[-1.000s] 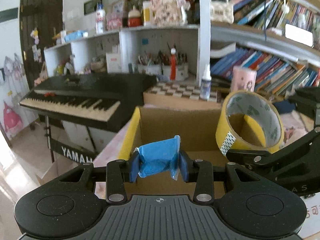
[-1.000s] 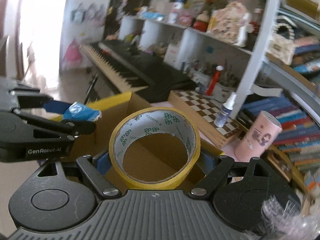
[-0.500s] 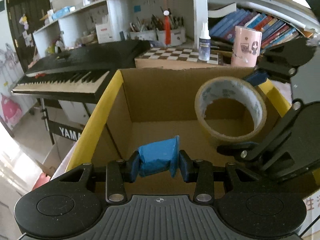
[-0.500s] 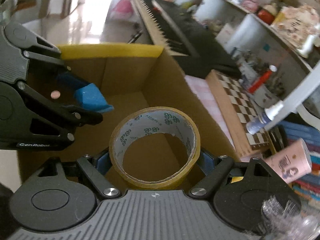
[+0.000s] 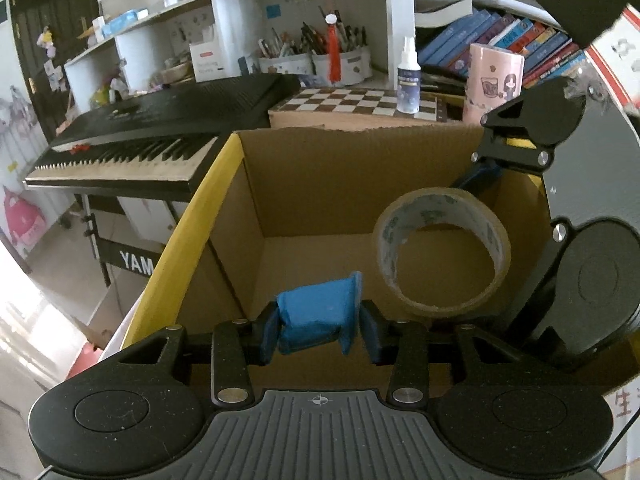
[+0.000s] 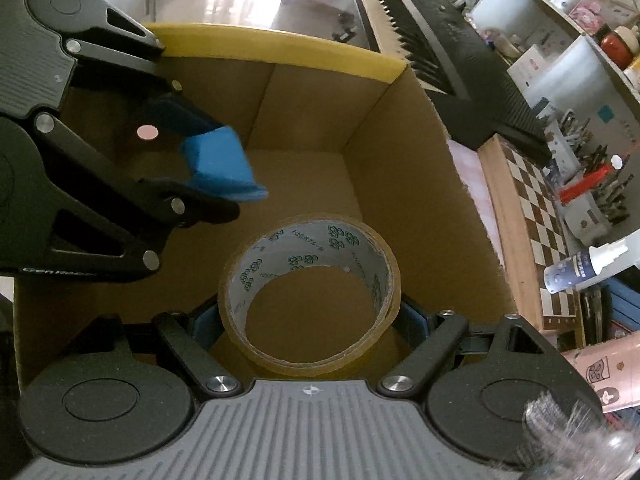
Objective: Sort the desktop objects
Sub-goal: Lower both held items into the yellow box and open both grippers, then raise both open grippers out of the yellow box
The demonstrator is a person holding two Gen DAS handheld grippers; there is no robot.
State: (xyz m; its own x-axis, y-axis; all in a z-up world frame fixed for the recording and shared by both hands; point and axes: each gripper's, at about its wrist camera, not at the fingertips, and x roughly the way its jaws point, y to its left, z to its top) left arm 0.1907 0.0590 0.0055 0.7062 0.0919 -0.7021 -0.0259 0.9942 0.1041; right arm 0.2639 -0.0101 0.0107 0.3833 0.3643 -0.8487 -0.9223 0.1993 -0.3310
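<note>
An open cardboard box (image 5: 344,184) with a yellow rim (image 6: 280,46) sits below both grippers. My left gripper (image 5: 318,330) holds a small blue packet (image 5: 316,316) between its pads, over the box's near left part; a narrow gap shows at the right pad. The packet also shows in the right wrist view (image 6: 220,168). My right gripper (image 6: 310,320) is shut on a roll of brown tape (image 6: 310,292), held inside the box opening. The tape also shows in the left wrist view (image 5: 440,252), to the right of the packet.
A black keyboard (image 5: 160,136) stands left of the box. Behind it are a chessboard (image 5: 360,104), a white spray bottle (image 5: 408,80) and a pink cylinder (image 5: 494,80). Shelves with books and pen holders (image 5: 320,56) rise at the back.
Both grippers have tilted down and lowered into the box opening, carrying the blue packet and the tape roll. The left jaws look slightly wider than before.
</note>
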